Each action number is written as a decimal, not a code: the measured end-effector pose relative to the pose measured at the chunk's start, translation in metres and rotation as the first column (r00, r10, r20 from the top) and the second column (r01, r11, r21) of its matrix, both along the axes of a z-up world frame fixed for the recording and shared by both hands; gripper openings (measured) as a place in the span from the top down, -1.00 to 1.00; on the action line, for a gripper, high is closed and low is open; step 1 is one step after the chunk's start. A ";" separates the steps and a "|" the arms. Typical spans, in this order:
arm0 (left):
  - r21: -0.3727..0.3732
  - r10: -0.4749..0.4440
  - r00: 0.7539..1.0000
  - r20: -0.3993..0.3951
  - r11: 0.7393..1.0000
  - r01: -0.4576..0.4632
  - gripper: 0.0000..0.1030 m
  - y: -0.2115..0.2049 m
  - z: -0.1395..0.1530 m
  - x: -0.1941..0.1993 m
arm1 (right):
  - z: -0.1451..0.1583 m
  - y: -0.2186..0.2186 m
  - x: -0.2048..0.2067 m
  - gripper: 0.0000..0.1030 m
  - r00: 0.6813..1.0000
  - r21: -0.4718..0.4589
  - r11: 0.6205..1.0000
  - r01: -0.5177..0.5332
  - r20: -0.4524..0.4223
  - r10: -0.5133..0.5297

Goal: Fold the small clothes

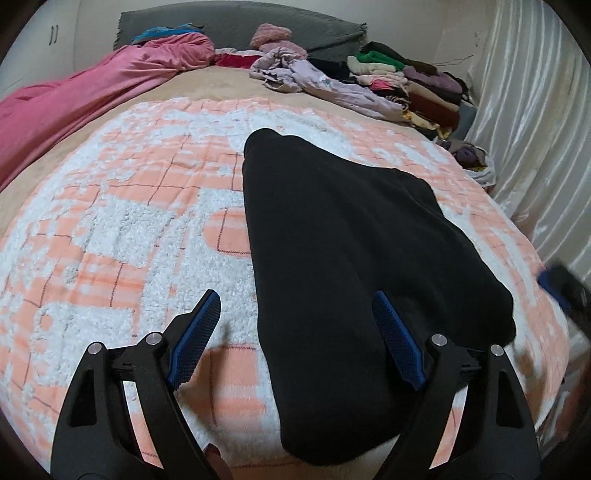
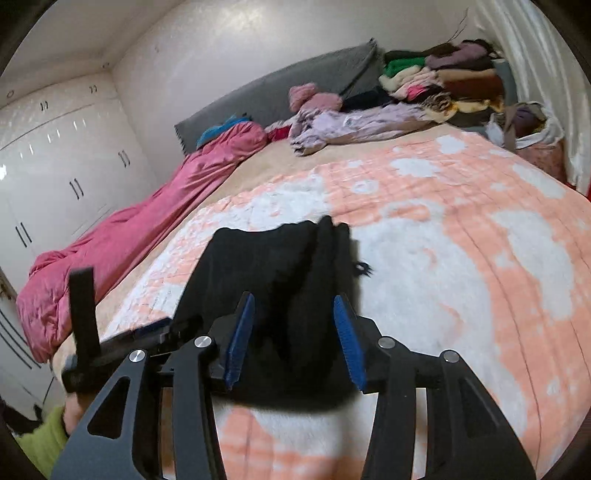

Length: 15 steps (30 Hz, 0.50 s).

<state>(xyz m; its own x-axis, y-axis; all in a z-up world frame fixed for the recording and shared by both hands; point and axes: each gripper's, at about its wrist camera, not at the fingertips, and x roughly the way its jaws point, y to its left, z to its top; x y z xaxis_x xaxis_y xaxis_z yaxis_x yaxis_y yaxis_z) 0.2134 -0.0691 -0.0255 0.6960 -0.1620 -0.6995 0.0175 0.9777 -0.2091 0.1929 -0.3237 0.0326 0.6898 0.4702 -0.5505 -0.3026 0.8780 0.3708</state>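
A black garment (image 1: 332, 229) lies folded lengthwise on the peach-and-white blanket (image 1: 129, 229), its narrow end pointing to the far side of the bed. My left gripper (image 1: 295, 297) hovers open and wide over the garment's near left edge, with only its right finger over the cloth. In the right wrist view the same black garment (image 2: 266, 258) lies just ahead of my right gripper (image 2: 294, 297). Its blue pads stand apart, and the cloth shows in the gap without being pinched. A blurred blue and black shape at the right edge of the left wrist view looks like the right gripper.
A pink duvet (image 1: 74, 99) runs along the bed's left side. Loose lilac clothes (image 1: 314, 77) and a stack of folded clothes (image 1: 413, 85) sit at the far right by the grey headboard cushion (image 1: 240, 22). A curtain (image 1: 535, 129) hangs on the right. White wardrobes (image 2: 55, 166) stand to the left.
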 end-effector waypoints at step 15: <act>-0.008 -0.078 0.997 0.017 0.997 0.078 -0.62 0.004 -0.002 -0.007 | -0.032 0.042 0.094 0.10 0.970 -0.012 0.997 -0.076 -0.231 0.071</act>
<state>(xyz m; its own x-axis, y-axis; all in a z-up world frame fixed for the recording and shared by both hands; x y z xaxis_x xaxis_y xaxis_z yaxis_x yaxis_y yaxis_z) 0.2063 -0.0649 -0.0273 0.6922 -0.2221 -0.6867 0.0972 0.9715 -0.2162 0.2871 -0.2814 0.0003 0.5073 0.5018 -0.7006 -0.2748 0.8647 0.4204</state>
